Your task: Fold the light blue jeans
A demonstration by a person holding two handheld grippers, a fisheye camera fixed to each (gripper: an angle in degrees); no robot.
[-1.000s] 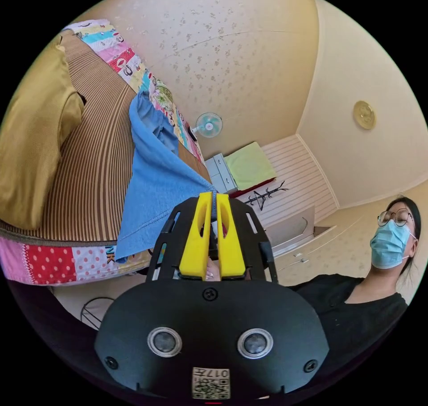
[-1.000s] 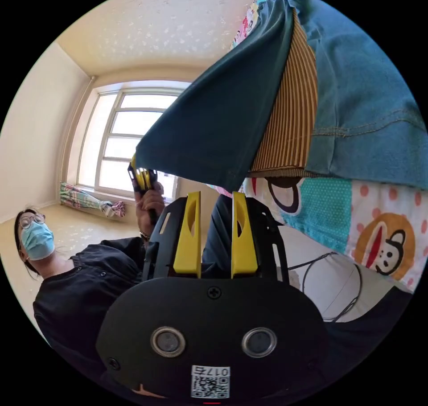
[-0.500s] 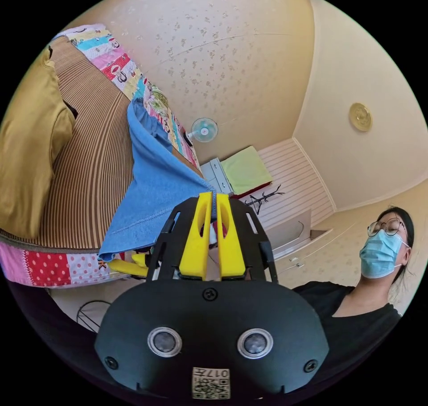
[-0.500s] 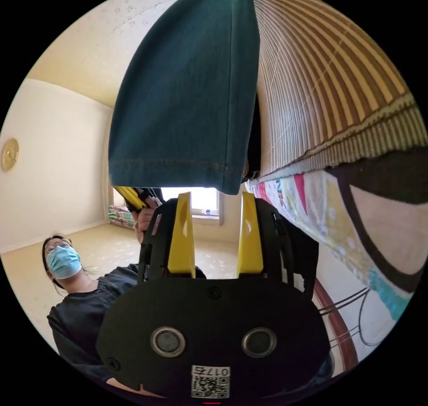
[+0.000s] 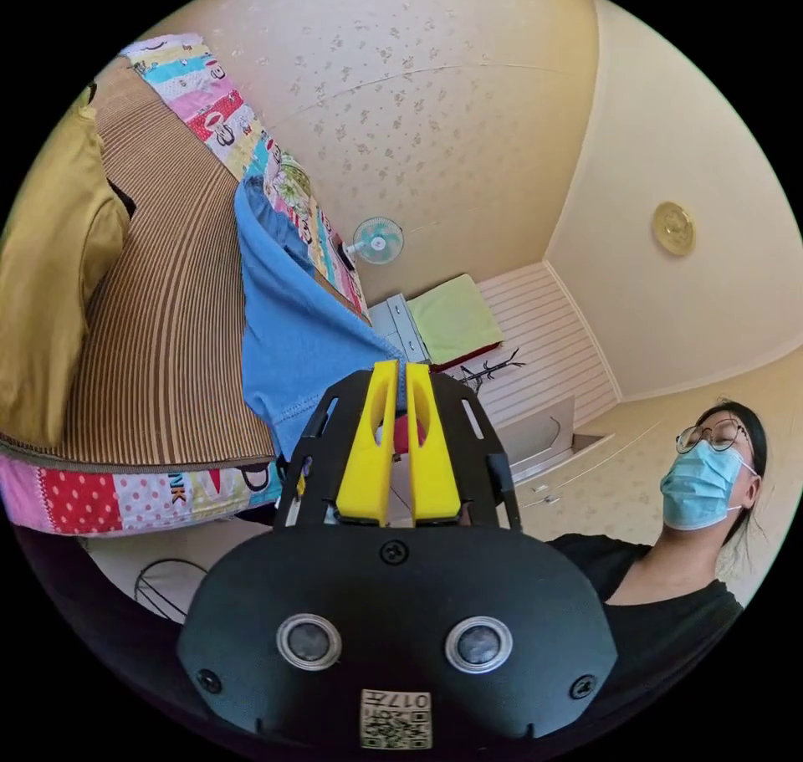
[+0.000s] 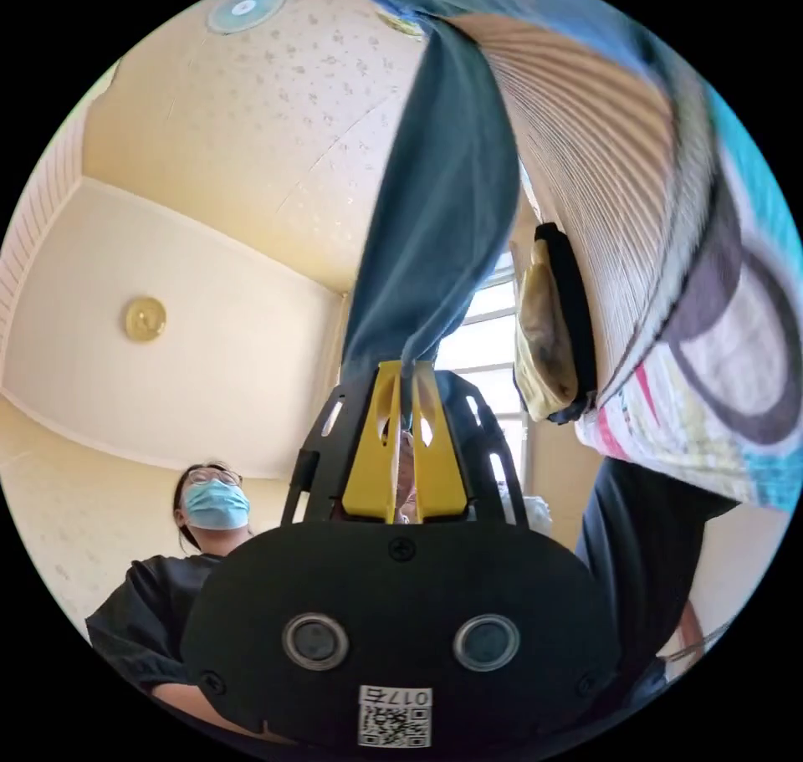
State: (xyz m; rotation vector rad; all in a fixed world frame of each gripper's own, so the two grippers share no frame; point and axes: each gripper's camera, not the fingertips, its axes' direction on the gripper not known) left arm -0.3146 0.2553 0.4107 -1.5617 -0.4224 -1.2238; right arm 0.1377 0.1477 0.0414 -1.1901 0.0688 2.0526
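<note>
Since 0.5 s ago the right gripper (image 6: 406, 377) has gone from jaws apart below the hem to jaws pressed together on the edge of the light blue jeans (image 6: 443, 202), so both ends now appear gripped and a lift or fold can likely begin. The left gripper (image 5: 400, 375) remains clamped on a denim corner, the cloth (image 5: 288, 327) running toward 10 o'clock across the striped mat (image 5: 159, 319). In the right gripper view the jeans rise toward 12 o'clock.
</note>
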